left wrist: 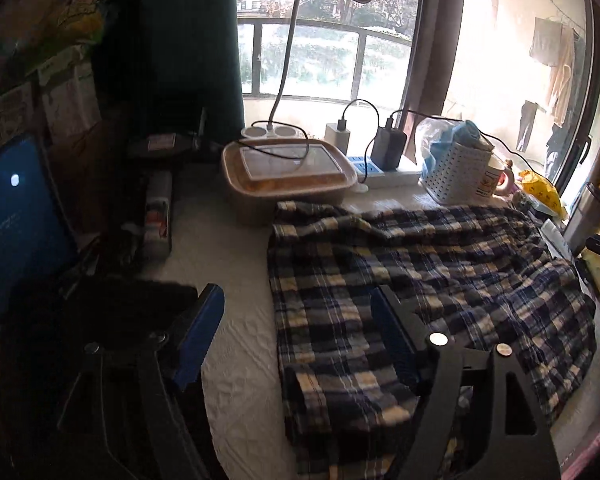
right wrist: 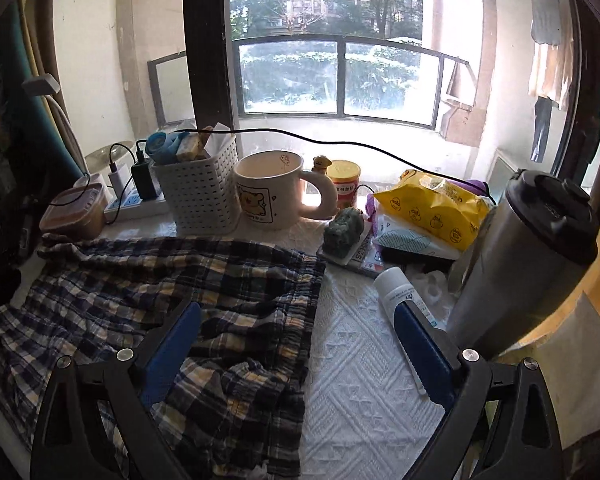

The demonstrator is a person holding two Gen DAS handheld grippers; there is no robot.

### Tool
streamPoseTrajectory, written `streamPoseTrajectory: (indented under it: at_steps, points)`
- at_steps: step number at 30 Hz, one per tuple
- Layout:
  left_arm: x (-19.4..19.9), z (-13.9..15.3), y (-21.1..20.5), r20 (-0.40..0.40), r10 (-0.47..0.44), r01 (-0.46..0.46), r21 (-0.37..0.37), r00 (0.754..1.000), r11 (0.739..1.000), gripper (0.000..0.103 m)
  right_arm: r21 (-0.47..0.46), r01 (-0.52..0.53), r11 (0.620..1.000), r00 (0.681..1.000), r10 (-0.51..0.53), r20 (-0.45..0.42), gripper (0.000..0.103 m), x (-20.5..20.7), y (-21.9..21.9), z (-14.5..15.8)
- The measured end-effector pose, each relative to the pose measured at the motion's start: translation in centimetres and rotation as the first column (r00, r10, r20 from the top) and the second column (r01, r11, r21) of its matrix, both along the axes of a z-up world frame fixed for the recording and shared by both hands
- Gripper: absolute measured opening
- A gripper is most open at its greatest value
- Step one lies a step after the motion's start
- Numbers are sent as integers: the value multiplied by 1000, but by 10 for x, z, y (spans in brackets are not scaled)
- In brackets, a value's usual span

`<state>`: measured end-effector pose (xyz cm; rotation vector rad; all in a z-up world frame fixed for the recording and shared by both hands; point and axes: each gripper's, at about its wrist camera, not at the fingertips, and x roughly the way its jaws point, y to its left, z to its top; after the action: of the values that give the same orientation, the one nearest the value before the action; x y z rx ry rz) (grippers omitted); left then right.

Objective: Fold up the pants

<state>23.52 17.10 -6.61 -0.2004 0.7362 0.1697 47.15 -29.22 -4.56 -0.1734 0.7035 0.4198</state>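
The navy, white and yellow plaid pants (left wrist: 420, 280) lie spread and wrinkled on the white textured cloth (left wrist: 236, 320) covering the table. My left gripper (left wrist: 296, 312) is open above the pants' left edge, one blue pad over bare cloth and the other over the fabric. In the right wrist view the pants (right wrist: 160, 288) fill the left half, their elastic waistband toward the right. My right gripper (right wrist: 296, 328) is open over the waistband edge, its left pad above the fabric and its right pad beside a white tube (right wrist: 404, 292). Neither gripper holds anything.
Along the window stand a lidded food box (left wrist: 288, 176), a power strip with chargers (left wrist: 384, 160), a white basket (right wrist: 198, 192), a mug (right wrist: 276, 190), a yellow packet (right wrist: 432, 204) and a steel flask (right wrist: 528, 264). A lit laptop (left wrist: 16, 224) sits at the left.
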Motion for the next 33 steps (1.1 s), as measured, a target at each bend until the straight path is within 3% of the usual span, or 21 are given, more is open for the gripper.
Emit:
streamPoseTrajectory:
  at_steps: [3, 10, 13, 18, 21, 25, 27, 28, 29, 30, 31, 33]
  points:
    - [-27, -14, -13, -22, -5, 5, -36, 1000, 999, 76, 17, 15, 1000, 999, -14, -38, 97, -23, -18, -14]
    - [-74, -30, -32, -22, -20, 18, -98, 1000, 995, 76, 47, -19, 999, 999, 21, -47, 69, -79, -35, -33]
    - [-88, -36, -41, -24, -46, 44, -112, 999, 993, 77, 55, -65, 996, 997, 67, -34, 62, -96, -31, -37]
    - [-102, -54, -54, -44, -89, 81, -157, 995, 984, 77, 37, -130, 991, 991, 130, -17, 61, -110, -17, -48]
    - [-107, -58, -62, -39, -112, 106, -129, 993, 986, 77, 22, -88, 996, 996, 88, -25, 61, -108, -14, -59]
    - [-111, -69, -61, -26, -113, 107, -182, 993, 977, 76, 63, -59, 996, 994, 64, -87, 61, -101, -18, -70]
    - [-115, -68, -66, 0, -118, 116, -169, 993, 979, 65, 71, -55, 996, 995, 60, -78, 56, -103, -18, -69]
    - [-116, -68, -68, 4, -127, 126, -161, 992, 979, 47, 61, -57, 997, 995, 61, -78, 38, -105, -16, -69]
    - [-116, -67, -70, 5, -128, 127, -149, 992, 981, 35, 41, -53, 998, 995, 56, -79, 25, -107, -14, -69]
    - [-118, -66, -71, 14, -131, 131, -140, 991, 981, 27, 30, -58, 998, 995, 60, -78, 21, -109, -13, -69]
    - [-119, -65, -71, 22, -136, 138, -136, 990, 981, 12, 28, -67, 997, 995, 69, -77, 9, -113, -11, -67]
    - [-123, -61, -68, 48, -130, 135, -137, 990, 981, 9, 18, -71, 997, 996, 72, -60, 7, -120, -10, -61]
